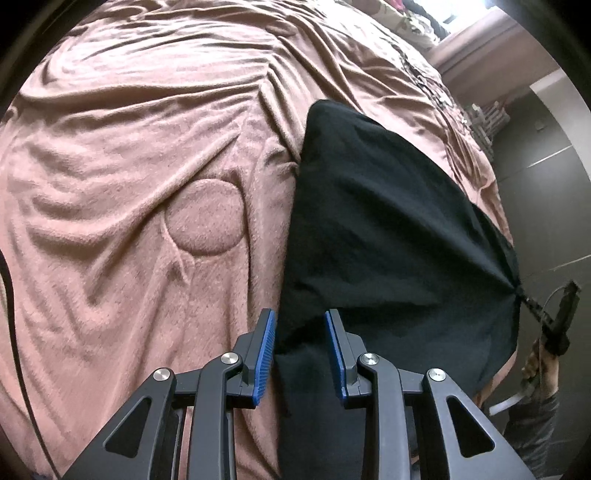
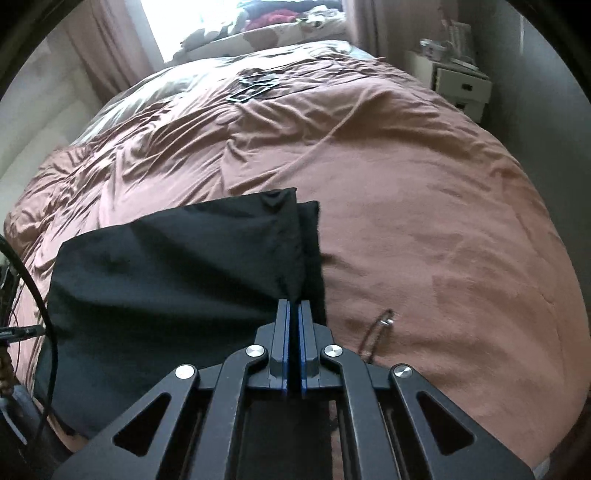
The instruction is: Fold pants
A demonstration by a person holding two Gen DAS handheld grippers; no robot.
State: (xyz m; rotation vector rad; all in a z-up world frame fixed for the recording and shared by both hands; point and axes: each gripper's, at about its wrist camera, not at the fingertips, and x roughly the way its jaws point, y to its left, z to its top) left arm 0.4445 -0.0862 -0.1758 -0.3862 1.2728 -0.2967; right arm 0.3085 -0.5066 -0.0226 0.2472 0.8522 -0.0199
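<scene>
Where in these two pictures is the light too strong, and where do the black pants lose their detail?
Right wrist view: the window is blown out white and casts glare on the far blanket. Left wrist view: the pants are nearly flat black with faint folds; the fisheye bends the bed into a dome.

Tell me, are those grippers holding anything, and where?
The right gripper is shut on the black pants at a corner near the bed's edge. The left gripper straddles the pants' other near edge, pads apart, not clamped.

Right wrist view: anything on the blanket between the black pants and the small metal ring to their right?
No. In the right wrist view only bare pink blanket separates the pants from the ring.
</scene>
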